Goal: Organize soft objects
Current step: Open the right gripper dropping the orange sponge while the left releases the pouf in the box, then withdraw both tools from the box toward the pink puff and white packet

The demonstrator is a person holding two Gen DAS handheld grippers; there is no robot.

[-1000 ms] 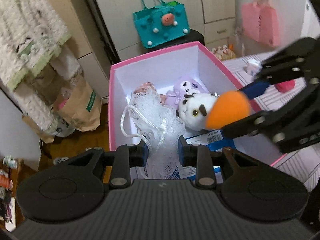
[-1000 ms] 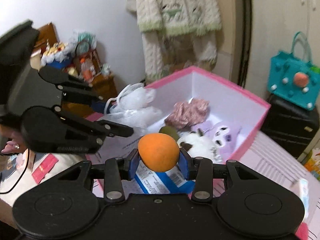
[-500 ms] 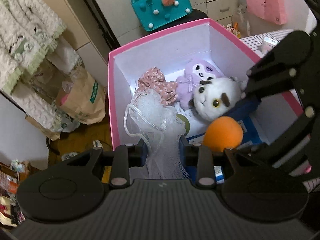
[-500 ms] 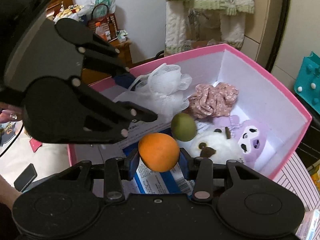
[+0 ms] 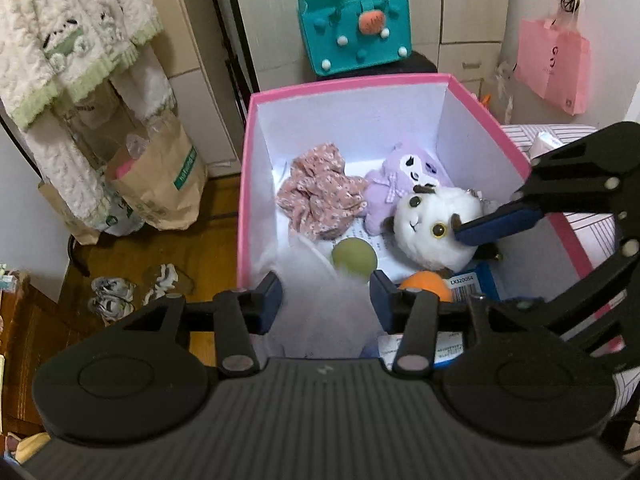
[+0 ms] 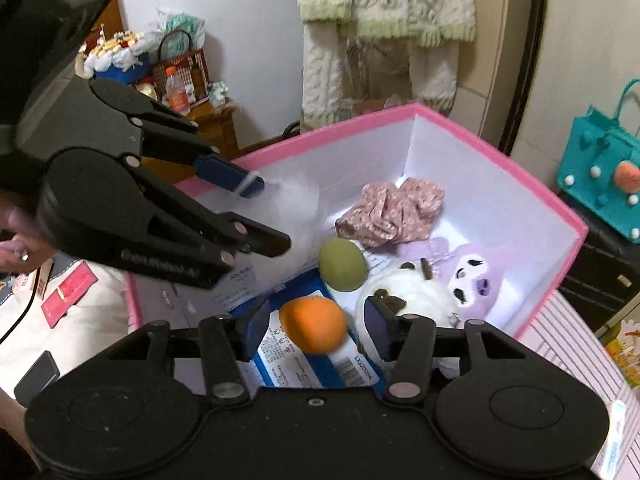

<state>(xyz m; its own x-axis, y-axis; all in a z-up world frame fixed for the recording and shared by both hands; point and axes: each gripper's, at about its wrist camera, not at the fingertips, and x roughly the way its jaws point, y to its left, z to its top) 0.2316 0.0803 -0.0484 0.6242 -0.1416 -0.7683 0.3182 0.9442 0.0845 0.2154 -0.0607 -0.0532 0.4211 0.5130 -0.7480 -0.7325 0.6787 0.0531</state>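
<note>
Meanwhile, both tools hung over the pink-rimmed cardboard box with white inner walls [image 5: 352,84] [image 6: 496,152]. The left hand-held gripper [image 5: 325,300] [image 6: 256,216] was opening its jaws; a blurred white mesh bath sponge [image 5: 320,304] [image 6: 294,200] showed between its blue pads [image 5: 269,300], no longer pinched, sitting against the box's near left wall. The right hand-held gripper [image 6: 314,330] [image 5: 484,240] was opening too, and the round orange foam ball [image 6: 313,324] [image 5: 426,285] lay blurred between its pads with a gap on either side, over a blue and white printed packet [image 6: 320,364] on the box floor.

Deeper in the box, a round olive-green foam ball [image 5: 354,258] [image 6: 343,265] lay just beyond the orange one. To its right sat a white round plush animal with brown ears [image 5: 438,224] [image 6: 408,292], touching a lilac plush doll with a white face [image 5: 404,184] [image 6: 476,276] behind it. A crumpled pink floral fabric scrunchie [image 5: 320,200] [image 6: 392,212] lay toward the far left corner.

Beyond the box stood a teal felt tote bag with pom-poms [image 5: 354,34] [image 6: 604,184]; cream knitted clothing with green trim [image 5: 72,32] [image 6: 384,8] hung on the left.
</note>
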